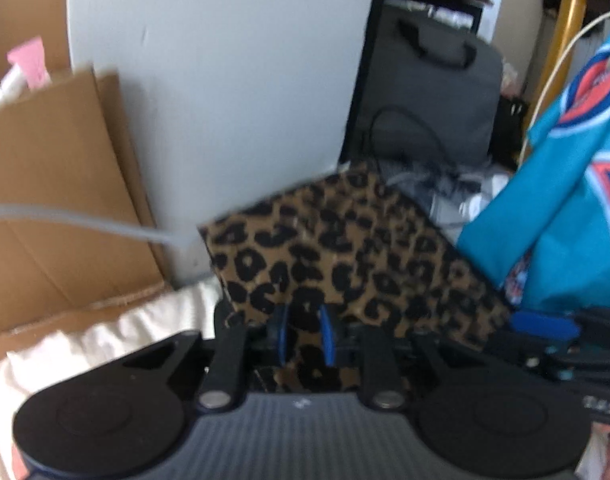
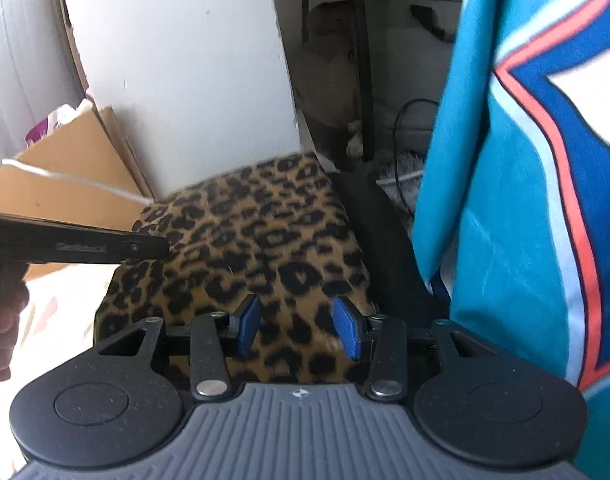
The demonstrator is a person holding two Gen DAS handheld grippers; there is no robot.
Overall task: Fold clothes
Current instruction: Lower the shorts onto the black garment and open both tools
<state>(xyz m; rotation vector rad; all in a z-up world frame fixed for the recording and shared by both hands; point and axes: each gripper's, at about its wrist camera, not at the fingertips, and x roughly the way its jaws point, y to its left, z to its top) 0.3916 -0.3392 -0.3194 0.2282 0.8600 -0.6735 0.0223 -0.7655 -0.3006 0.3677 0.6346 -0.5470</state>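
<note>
Here the left tongs are clenched on the near edge of the leopard-print cloth, while the right tongs stand released over it beside a hanging teal jersey.

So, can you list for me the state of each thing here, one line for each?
leopard-print cloth: folded flat, lifted, one edge between the pads of the left tool.
left tool: nearly shut, closed on the leopard-print cloth.
right tool: open, holding nothing, the leopard-print cloth lies behind its pads.
teal jersey: hanging in loose folds, not folded.
cardboard box: open, flaps up.
</note>
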